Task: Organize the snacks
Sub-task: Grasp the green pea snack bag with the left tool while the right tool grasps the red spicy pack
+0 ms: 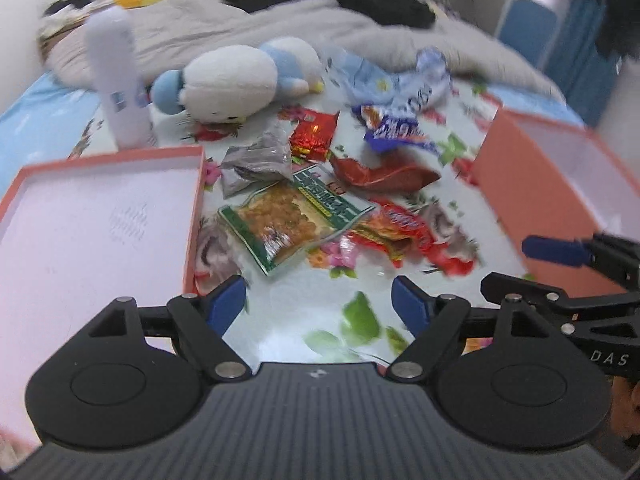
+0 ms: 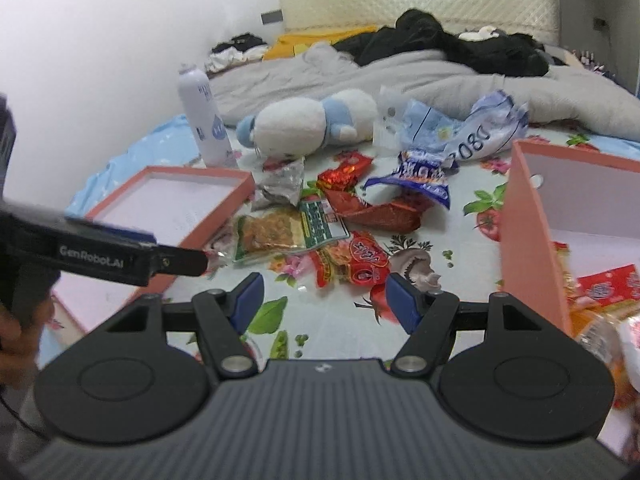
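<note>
Several snack packets lie loose on the flowered sheet: a green one (image 1: 296,220) (image 2: 288,232), a red one (image 1: 404,232) (image 2: 360,264), a dark red one (image 1: 380,174), a small red one (image 1: 314,136), a blue-purple one (image 1: 396,128) and a grey one (image 1: 256,160). My left gripper (image 1: 320,302) is open just short of the green packet, with nothing between its pads. My right gripper (image 2: 326,300) is open and empty in front of the red packet. On the left is a shallow orange lid (image 1: 192,216) (image 2: 224,208). On the right, an orange box (image 1: 512,184) (image 2: 532,240) holds a few packets (image 2: 608,284).
Behind the snacks lie a white-and-blue plush toy (image 1: 240,76), an upright white spray bottle (image 1: 120,80), crumpled blue-white bags (image 1: 400,84), a grey duvet (image 2: 440,76) and black clothes (image 2: 460,44). A wall runs along the left. A hand (image 2: 16,332) holds the left gripper.
</note>
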Demonstrator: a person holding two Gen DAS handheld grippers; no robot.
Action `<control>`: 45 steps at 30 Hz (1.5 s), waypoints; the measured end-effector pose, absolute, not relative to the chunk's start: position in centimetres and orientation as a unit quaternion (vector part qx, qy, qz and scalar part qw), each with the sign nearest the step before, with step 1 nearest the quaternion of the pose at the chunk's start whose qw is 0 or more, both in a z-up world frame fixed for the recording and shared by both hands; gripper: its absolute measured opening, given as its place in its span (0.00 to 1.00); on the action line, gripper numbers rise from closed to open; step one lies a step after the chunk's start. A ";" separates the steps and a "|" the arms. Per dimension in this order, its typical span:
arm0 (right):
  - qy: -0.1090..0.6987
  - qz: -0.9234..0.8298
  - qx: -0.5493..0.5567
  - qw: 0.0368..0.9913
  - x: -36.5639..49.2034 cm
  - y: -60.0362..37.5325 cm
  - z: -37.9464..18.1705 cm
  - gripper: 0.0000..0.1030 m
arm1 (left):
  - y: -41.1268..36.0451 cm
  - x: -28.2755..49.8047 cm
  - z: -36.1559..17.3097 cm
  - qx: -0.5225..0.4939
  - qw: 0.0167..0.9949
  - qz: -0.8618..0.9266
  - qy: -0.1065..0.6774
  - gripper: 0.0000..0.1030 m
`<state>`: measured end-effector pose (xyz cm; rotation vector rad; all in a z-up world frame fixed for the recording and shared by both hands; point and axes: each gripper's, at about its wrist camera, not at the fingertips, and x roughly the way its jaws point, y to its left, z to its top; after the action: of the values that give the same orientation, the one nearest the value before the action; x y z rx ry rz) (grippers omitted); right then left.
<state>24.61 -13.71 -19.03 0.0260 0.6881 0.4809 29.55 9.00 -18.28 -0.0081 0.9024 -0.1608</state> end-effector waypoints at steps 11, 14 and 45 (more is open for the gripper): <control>0.348 0.251 -0.041 0.903 30.8 -9.9 -23.4 0.87 | 10.0 39.7 -22.0 0.089 0.871 -0.139 0.463 0.89; 0.353 0.246 -0.063 0.901 31.9 -9.5 -24.6 0.87 | 9.8 41.5 -23.4 0.101 0.857 -0.166 0.477 0.90; 0.379 0.293 -0.108 0.871 33.1 -8.1 -27.0 0.60 | 9.3 39.4 -27.1 0.122 0.854 -0.187 0.470 0.75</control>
<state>33.12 -8.14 -26.99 -0.2250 0.7928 0.6118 39.37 9.34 -27.06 0.2574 0.9889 -0.3931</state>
